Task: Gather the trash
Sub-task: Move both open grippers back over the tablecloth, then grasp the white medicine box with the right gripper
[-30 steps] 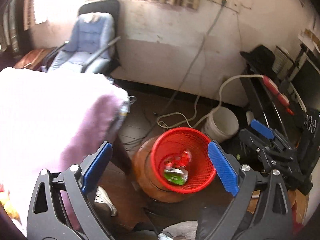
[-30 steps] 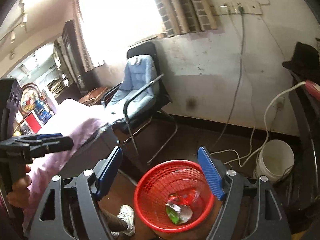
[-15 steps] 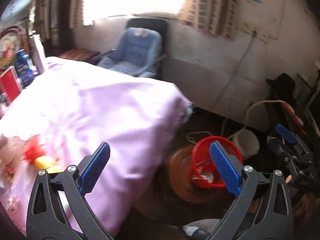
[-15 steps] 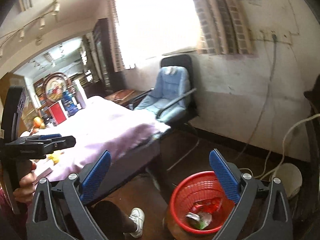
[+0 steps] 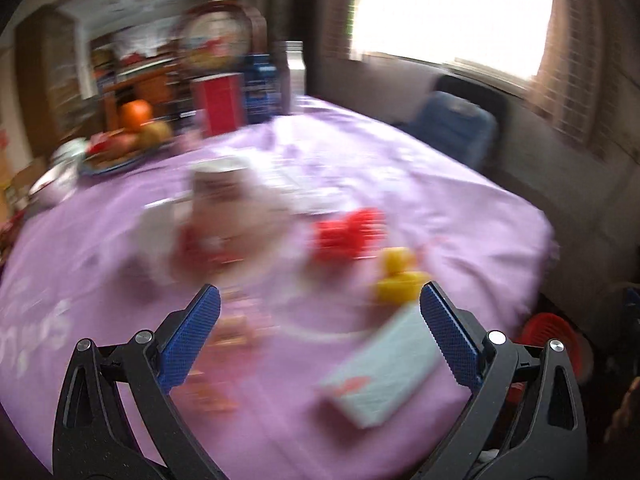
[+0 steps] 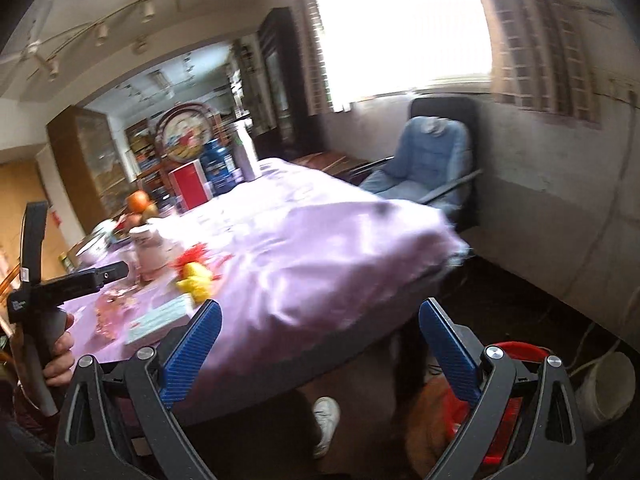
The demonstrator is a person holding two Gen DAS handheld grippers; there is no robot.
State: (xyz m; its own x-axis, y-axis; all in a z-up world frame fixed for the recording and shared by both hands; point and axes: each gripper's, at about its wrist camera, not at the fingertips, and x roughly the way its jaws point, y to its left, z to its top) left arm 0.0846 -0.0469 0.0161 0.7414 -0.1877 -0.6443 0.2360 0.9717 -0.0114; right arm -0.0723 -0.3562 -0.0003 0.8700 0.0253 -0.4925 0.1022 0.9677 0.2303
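Above the purple tablecloth, left gripper is spread wide with nothing between; right gripper also gapes empty, near the red basket.

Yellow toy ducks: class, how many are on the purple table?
1. The yellow duck stands near the table's edge, beside a red crinkled item. Blur may hide others.

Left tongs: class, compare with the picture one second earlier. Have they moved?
Yes. The left tongs have swung away from the red basket, now at the view's right edge, and face the purple-clothed table, open and empty.
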